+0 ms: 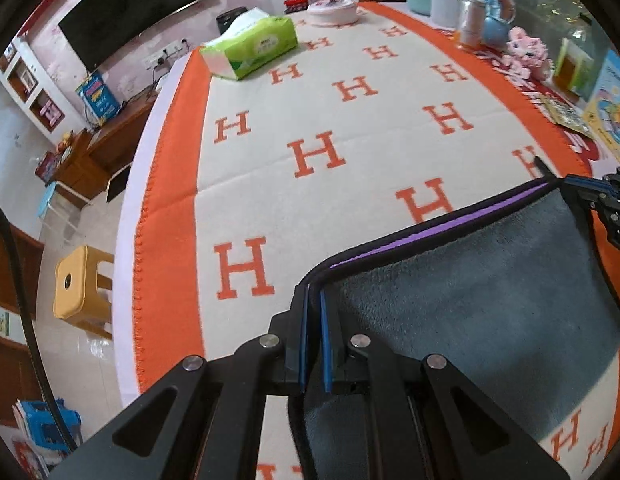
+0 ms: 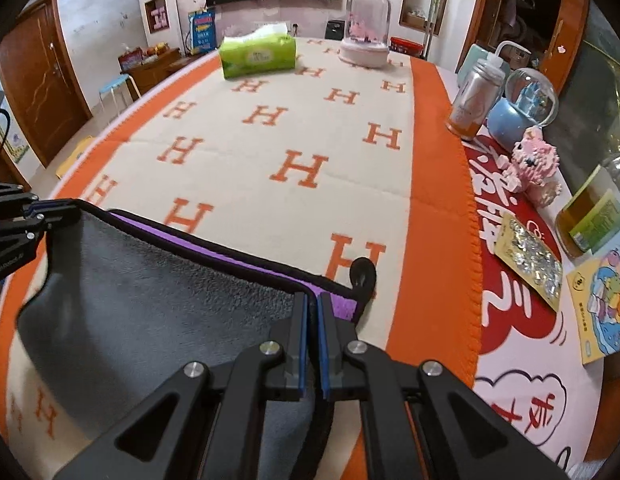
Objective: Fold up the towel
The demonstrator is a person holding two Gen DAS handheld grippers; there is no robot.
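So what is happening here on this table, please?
A person is folding a grey towel with two handheld grippers. The left gripper is shut on one corner of it, and the right gripper is shut on the other corner of the same edge. A purple layer shows under the grey one, so the towel seems already doubled. It lies on the orange and cream blanket. A green tissue pack stands far off, untouched.

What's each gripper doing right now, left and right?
Left gripper: closed on the towel corner.
Right gripper: closed on the towel's other corner.
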